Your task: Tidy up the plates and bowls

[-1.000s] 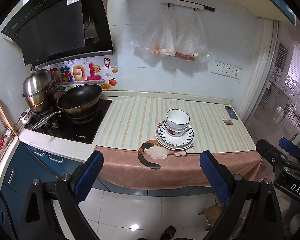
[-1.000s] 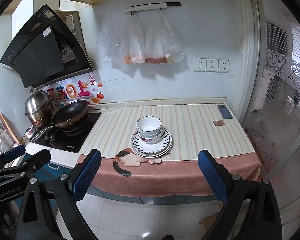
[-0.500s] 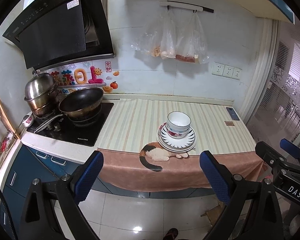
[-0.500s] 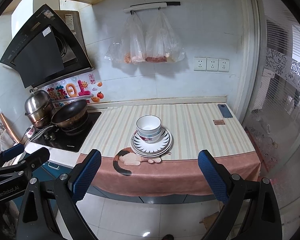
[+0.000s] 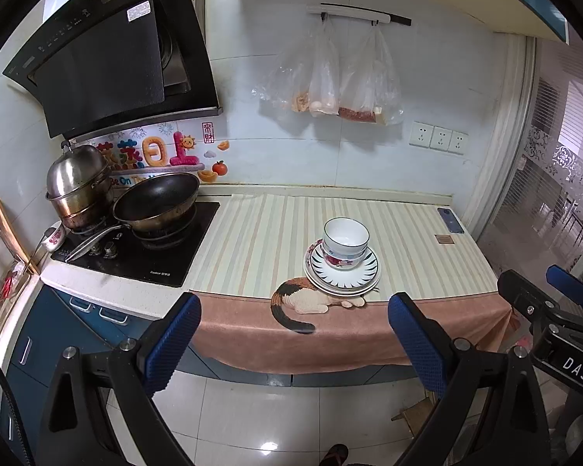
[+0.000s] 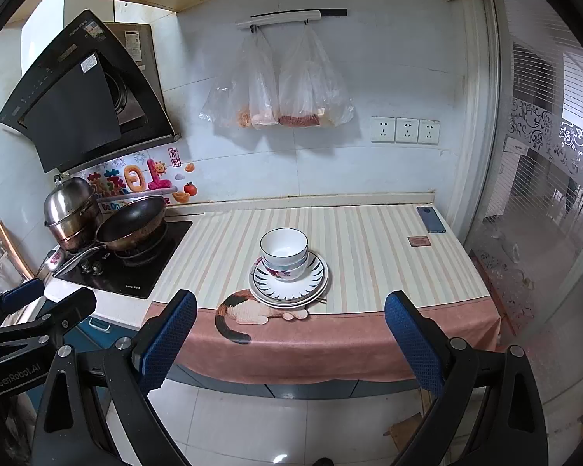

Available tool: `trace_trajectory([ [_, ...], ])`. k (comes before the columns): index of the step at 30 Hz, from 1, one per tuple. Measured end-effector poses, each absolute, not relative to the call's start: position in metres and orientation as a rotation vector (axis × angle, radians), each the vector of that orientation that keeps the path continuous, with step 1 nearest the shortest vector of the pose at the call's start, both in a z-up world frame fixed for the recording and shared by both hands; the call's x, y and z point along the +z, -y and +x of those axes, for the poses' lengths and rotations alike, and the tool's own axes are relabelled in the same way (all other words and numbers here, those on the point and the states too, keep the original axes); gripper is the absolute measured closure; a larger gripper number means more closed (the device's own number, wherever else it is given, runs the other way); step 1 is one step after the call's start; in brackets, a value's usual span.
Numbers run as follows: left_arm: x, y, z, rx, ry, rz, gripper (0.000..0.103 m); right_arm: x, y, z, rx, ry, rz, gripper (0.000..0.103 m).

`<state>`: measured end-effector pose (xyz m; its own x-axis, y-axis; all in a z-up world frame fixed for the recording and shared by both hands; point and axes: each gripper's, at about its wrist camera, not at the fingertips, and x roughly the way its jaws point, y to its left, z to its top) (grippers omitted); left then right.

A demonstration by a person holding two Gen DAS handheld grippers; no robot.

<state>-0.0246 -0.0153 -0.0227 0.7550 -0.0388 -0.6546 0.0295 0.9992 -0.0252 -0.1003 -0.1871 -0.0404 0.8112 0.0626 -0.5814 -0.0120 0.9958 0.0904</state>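
Stacked white bowls [image 5: 346,240] [image 6: 284,250] sit on a stack of plates [image 5: 363,275] [image 6: 311,285] with a black ray pattern, near the front of the striped counter mat. The lower bowl has a floral pattern. My left gripper [image 5: 293,339] is open and empty, held out over the floor, well short of the counter. My right gripper [image 6: 289,336] is also open and empty, likewise back from the counter edge. Each gripper shows at the side of the other's view.
A wok [image 5: 155,202] and a steel pot [image 5: 79,182] stand on the stove at the left. A phone [image 5: 450,220] and a small brown card [image 5: 444,239] lie at the counter's right end. Bags [image 5: 330,77] hang on the wall. A range hood [image 5: 109,62] overhangs the stove.
Both grippers have shifted only slightly; the view of the counter has drifted a little. The bowls and plates have not moved.
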Motion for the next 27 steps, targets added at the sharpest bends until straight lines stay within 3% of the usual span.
trace_trajectory([
  [27, -0.023, 0.009, -0.023, -0.047, -0.732, -0.032, 0.004, -0.042, 0.176, -0.1, 0.051, -0.624, 0.08, 0.003],
])
